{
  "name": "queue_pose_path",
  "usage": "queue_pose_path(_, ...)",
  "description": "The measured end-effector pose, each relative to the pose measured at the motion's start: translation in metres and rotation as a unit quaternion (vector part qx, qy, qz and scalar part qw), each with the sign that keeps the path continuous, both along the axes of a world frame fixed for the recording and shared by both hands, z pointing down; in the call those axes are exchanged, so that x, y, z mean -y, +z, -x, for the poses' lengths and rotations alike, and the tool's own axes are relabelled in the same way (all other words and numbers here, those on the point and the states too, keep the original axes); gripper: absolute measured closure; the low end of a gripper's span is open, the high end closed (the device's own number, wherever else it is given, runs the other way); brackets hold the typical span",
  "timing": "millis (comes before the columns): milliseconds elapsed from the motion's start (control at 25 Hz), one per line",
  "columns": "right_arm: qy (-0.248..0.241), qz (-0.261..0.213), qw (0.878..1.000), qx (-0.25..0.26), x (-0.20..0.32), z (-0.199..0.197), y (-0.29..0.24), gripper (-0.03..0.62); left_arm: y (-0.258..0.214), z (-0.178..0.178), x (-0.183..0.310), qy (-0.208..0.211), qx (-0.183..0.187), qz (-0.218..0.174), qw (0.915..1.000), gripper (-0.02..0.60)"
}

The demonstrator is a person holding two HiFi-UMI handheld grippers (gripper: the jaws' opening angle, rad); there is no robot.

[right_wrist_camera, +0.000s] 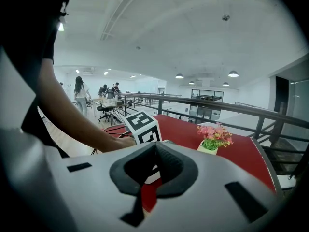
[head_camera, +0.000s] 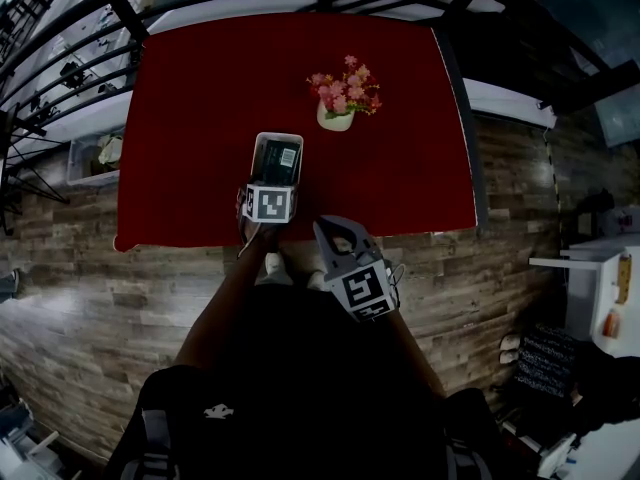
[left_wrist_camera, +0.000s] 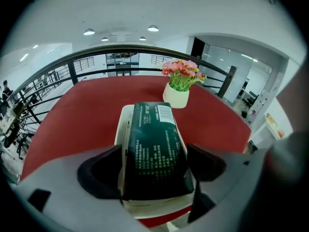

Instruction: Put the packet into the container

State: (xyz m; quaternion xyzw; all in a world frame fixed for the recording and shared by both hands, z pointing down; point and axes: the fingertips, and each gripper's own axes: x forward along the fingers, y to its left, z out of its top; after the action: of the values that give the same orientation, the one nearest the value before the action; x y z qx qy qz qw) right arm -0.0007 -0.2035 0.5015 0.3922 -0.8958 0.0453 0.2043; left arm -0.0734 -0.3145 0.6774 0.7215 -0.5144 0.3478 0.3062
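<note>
Already the dark green printed packet [left_wrist_camera: 153, 129] lay in the white rectangular plastic container [left_wrist_camera: 120, 127], its long axis running straight away from the left gripper [left_wrist_camera: 155, 151], whose jaws stood apart on either side of it. The right gripper [right_wrist_camera: 155, 146], farther from the container, had its jaws together on nothing.

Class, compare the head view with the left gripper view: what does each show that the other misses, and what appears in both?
Head view only: the wooden floor and the marker cube on the left gripper. Left gripper view only: ceiling lights and that gripper's open jaws flanking the packet. Both: the red table, white container, packet lying in it, and flower pot.
</note>
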Motion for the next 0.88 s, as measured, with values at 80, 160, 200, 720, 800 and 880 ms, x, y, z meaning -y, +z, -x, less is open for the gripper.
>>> queue_pose_path(80, -0.002, 0.0, 1.0, 0.004, 0.0, 0.001, 0.0, 0.572, -0.008, -0.002, 0.002, 0.006, -0.006, -0.014, 0.9999, 0.163)
queue_pose_path(160, 0.0, -0.001, 1.0, 0.009, 0.001, 0.001, 0.001, 0.572, -0.015, -0.004, 0.001, 0.01, -0.017, -0.019, 0.9996, 0.16)
queue_pose_path(200, 0.001, 0.001, 1.0, 0.009, 0.001, 0.001, 0.002, 0.572, -0.017, -0.004, 0.0, 0.01, -0.023, -0.018, 0.9995, 0.161)
queue_pose_path(720, 0.021, -0.021, 0.999, 0.02, 0.018, -0.009, -0.013, 0.572, -0.118, 0.03, -0.005, -0.016, -0.072, -0.131, 0.9886, 0.377)
queue_pose_path(800, 0.019, -0.026, 0.999, 0.013, 0.021, -0.008, -0.017, 0.572, -0.136, 0.035, -0.007, -0.024, -0.086, -0.152, 0.9844, 0.458)
queue_pose_path(880, 0.019, -0.038, 0.999, 0.01, 0.025, -0.009, -0.025, 0.572, -0.154, 0.037, -0.011, -0.023, -0.111, -0.177, 0.9777, 0.519)
